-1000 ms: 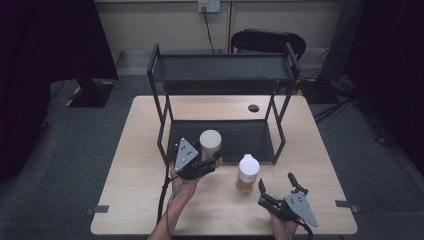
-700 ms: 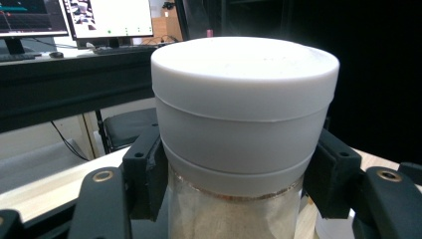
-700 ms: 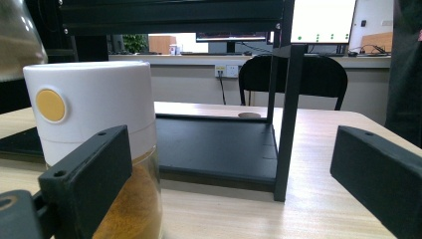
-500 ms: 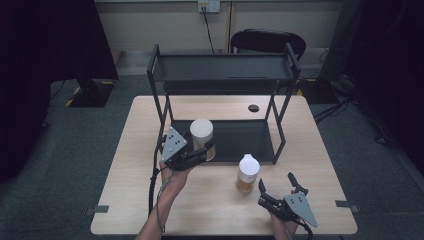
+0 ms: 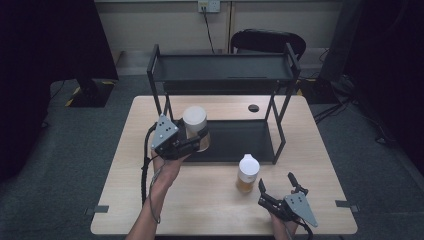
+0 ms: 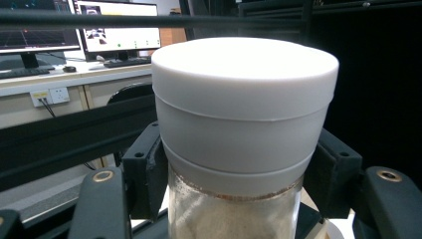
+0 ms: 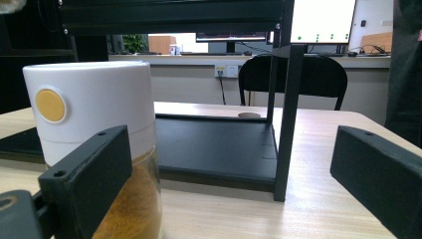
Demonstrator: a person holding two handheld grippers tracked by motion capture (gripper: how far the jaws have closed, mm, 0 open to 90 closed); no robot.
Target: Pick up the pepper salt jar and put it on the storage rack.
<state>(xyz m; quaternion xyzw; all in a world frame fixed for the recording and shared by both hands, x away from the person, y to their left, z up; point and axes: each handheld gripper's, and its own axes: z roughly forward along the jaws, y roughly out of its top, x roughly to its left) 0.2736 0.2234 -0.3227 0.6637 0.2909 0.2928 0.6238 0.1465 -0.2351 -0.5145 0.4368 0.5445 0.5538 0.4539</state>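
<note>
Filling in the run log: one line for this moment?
left gripper: shut on white-lidded glass jar, lifted | right gripper: open, resting on table | black metal shelf rack: empty

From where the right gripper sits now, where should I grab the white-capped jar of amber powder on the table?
Grip the white-capped amber jar across its glass body just below the cap, coming in level from the near side with the open right gripper. It stands upright and round, clear of the black metal shelf rack.

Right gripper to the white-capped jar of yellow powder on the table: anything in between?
Nothing visible. The open right gripper sits just right of the white-capped jar of yellow powder, with bare wooden table between. The black metal shelf rack stands behind, clear of that path.
</note>
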